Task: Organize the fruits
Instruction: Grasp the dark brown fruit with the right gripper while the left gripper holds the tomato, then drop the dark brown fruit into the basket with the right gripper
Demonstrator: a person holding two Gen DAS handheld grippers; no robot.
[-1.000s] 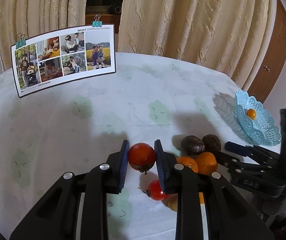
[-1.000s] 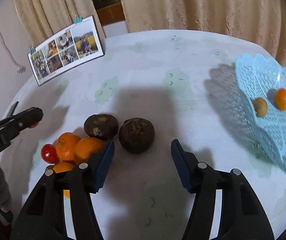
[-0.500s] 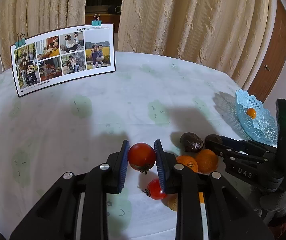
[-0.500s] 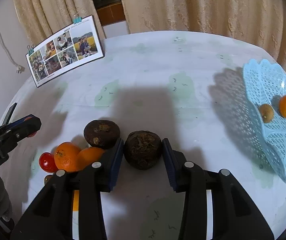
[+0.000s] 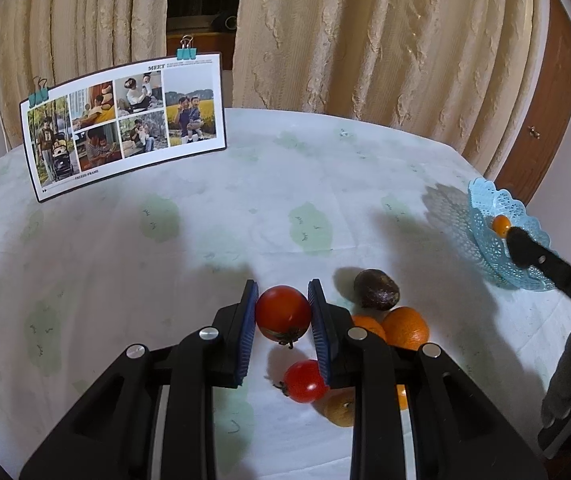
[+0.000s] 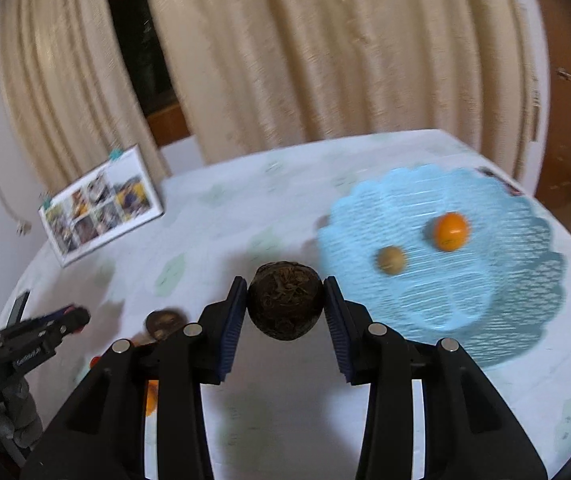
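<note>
My left gripper [image 5: 282,316] is shut on a large red tomato [image 5: 282,312], held just above the tablecloth. Under it lie a small red tomato [image 5: 303,381], two oranges [image 5: 405,327], a yellowish fruit [image 5: 339,407] and a dark brown fruit [image 5: 376,290]. My right gripper [image 6: 285,307] is shut on a second dark brown fruit [image 6: 285,300], lifted off the table near the light-blue lace basket [image 6: 497,320]. The basket holds a small orange fruit [image 6: 450,231] and a small brownish one [image 6: 391,260]. From the left wrist view the right gripper [image 5: 523,246] reaches in front of the basket [image 5: 485,216].
A photo collage card [image 5: 125,124] stands clipped at the table's back left. Beige curtains hang behind the round table [image 5: 205,220] with its patterned cloth. A brown door [image 5: 545,120] is at the right. The left gripper [image 6: 45,332] shows at the left edge of the right wrist view.
The right gripper closed on the dark brown fruit, lifted it off the table and carried it toward the blue basket. The left gripper stayed still with the tomato.
</note>
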